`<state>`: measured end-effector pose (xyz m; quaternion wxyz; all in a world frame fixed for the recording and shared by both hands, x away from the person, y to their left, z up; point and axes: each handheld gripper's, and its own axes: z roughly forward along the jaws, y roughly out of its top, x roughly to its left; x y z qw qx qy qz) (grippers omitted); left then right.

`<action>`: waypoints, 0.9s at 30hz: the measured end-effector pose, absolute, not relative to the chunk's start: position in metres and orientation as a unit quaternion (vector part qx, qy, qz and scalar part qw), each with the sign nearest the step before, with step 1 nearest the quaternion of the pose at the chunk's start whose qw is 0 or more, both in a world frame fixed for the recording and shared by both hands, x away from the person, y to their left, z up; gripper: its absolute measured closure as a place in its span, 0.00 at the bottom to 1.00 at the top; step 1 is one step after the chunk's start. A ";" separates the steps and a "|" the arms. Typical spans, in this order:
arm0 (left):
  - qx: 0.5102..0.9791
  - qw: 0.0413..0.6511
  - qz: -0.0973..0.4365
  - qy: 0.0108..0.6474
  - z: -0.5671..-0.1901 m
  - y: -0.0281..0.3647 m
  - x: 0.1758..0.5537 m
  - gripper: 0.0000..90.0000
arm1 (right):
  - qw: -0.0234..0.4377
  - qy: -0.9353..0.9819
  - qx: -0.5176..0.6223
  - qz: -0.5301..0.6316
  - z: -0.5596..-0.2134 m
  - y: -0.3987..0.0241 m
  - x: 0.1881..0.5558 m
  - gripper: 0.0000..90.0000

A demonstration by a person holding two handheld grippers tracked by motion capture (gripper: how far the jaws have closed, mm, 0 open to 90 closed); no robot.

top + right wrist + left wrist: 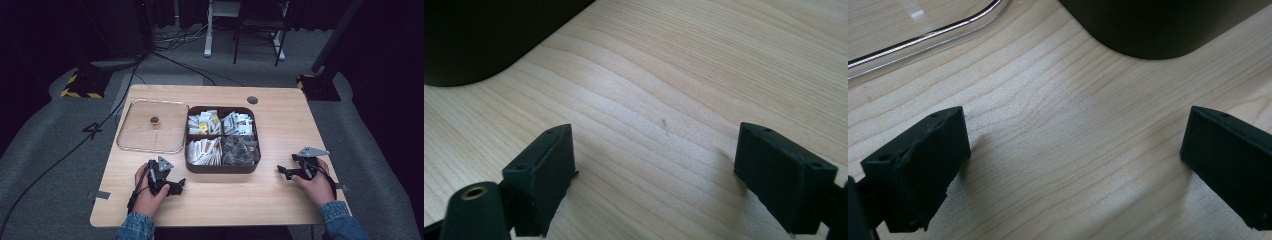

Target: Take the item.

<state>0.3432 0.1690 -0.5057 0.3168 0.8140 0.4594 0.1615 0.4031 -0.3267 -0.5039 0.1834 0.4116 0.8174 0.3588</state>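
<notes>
The left gripper [1075, 150] is held low over the table [225, 200], jaws spread wide with bare wood between. The right gripper [654, 170] is likewise held wide apart. The box [221, 167] of packets is seen at 12 o'clock between them; its clear lid [135, 135] lies at 10 o'clock.

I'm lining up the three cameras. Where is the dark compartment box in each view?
High view: dark compartment box at table centre, right of the clear lid.
Left gripper view: its rounded corner at top right.
Right gripper view: its corner at top left.
Shared landmark: the wooden table.
</notes>
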 end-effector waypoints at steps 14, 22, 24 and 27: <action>0.815 0.317 0.161 0.457 -0.506 0.170 0.343 0.00 | 0.182 0.819 0.409 0.358 -0.504 -0.326 0.403 0.18; 0.815 0.317 0.161 0.457 -0.506 0.170 0.343 0.00 | 0.172 0.806 0.421 0.378 -0.501 -0.329 0.403 0.42; 0.815 0.317 0.161 0.457 -0.506 0.170 0.343 0.00 | 0.160 0.794 0.435 0.394 -0.498 -0.329 0.403 0.42; 0.815 0.317 0.161 0.457 -0.506 0.170 0.343 0.00 | 0.164 0.786 0.435 0.407 -0.489 -0.329 0.404 0.44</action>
